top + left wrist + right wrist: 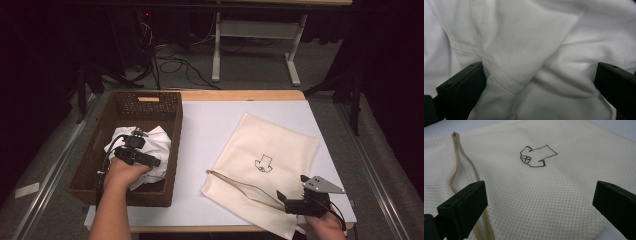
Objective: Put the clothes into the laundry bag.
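Basket (172,150): sitting far left, holding the crumpled white garment (155,150).
Left gripper (139,134): pushing into the garment (529,50), jaws spread wide with folds bunching between them, probably lining up a pinch; nothing clamped yet.
Mesh bag (280,150): lying flat to the right, zipper (456,170) gaping open, likely waiting to receive the garment.
Right gripper (290,195): hovering at the bag's near edge, jaws spread, holding nothing.

I see soft white cloth (529,50), matt and creased, in a rough woven wicker basket (100,130); beside it a cream mesh bag (554,195), dimpled, on smooth white paper (200,130).
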